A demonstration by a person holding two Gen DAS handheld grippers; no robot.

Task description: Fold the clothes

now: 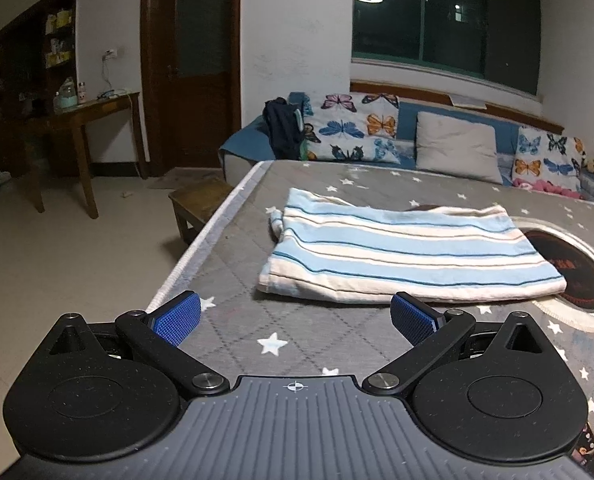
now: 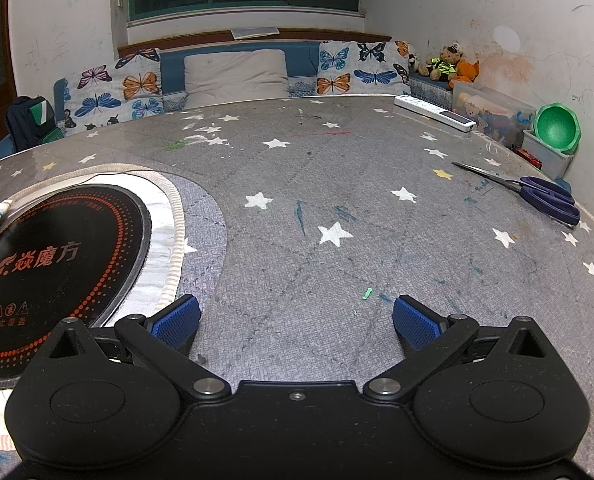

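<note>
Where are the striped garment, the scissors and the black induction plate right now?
striped garment (image 1: 409,258): left wrist view, middle of the folded cloth.
scissors (image 2: 553,196): right wrist view, on the blue handles.
black induction plate (image 2: 57,264): right wrist view, on its printed glass face.

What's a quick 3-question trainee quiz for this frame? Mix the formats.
1. True or false: the left gripper is shut on the striped cloth.
2. Multiple choice: what lies on the table far right of the right gripper? A) a cup B) scissors C) a phone
3. Short answer: what round black thing does the striped cloth partly overlap?

Key
1. False. Both grippers are open and hold nothing; the cloth lies folded just ahead of the left one.
2. B
3. The induction cooktop set in the table.
</note>
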